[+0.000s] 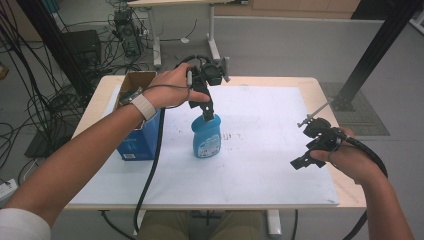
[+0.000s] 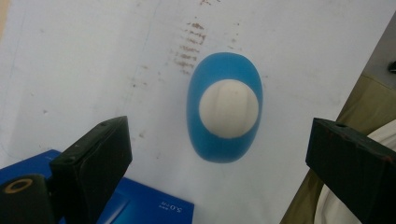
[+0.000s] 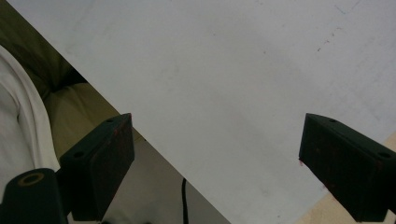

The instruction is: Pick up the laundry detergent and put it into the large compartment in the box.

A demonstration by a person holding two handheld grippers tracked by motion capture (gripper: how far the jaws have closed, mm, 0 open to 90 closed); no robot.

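1. A light wooden table (image 1: pixel 327 92) is covered by a white sheet (image 1: pixel 260 145) (faintly stained).
2. A blue bottle (image 1: pixel 206 137) is stood near the centre.
3. At nine o'clock, a blue box (image 1: pixel 136 142) is placed.

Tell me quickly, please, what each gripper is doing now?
Left gripper: open, above the bottle, holding nothing.
Right gripper: open, empty.

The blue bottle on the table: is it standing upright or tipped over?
Upright. The blue bottle stands on its base, white cap facing straight up beneath the left tongs.
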